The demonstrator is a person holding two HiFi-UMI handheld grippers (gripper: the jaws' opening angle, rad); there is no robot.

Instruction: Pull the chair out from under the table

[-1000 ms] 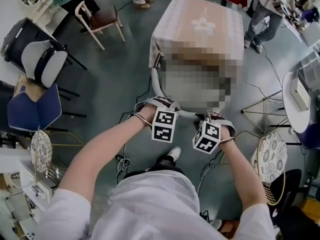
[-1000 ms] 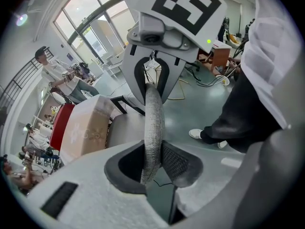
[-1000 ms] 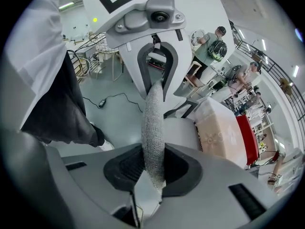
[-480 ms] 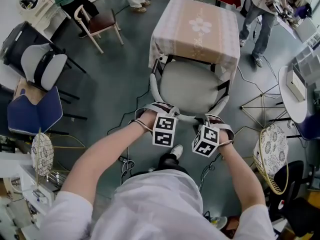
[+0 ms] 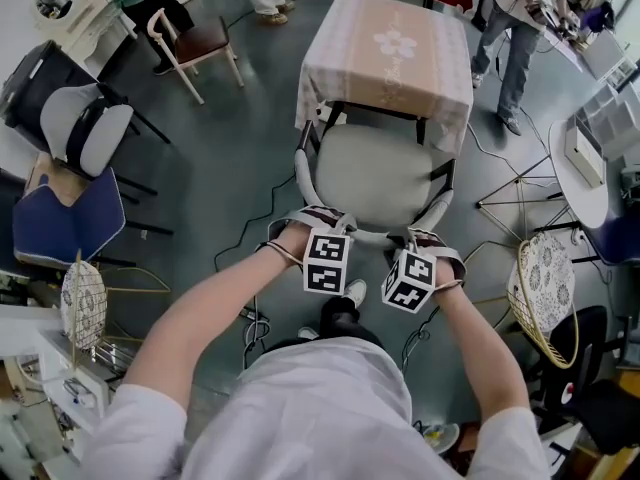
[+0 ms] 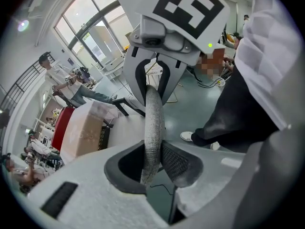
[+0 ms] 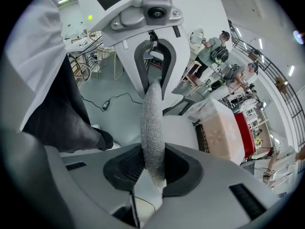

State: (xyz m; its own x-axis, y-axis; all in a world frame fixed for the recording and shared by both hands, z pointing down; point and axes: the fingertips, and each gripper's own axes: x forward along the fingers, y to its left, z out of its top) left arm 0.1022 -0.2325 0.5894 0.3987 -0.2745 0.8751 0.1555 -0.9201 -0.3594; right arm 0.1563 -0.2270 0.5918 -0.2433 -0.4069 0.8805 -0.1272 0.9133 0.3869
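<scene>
1. Beige cloth covers the table, which stands beyond the chair.
2. Grey chair sits just beside the table, its seat mostly out in the open and its front edge at the cloth's hem.
3. Its woven backrest rim curves nearest the person.
4. Left gripper and right gripper are side by side, each with its jaws clamped on that rim.

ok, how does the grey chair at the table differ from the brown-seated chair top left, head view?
The grey chair has a pale padded seat; the brown-seated chair has a dark reddish seat and a cream frame. The grey chair's front meets the table; the brown-seated chair stands off on open floor. The left tongs and right tongs clamp the grey chair's back rim; the brown-seated chair has none on it. Both are upright.
</scene>
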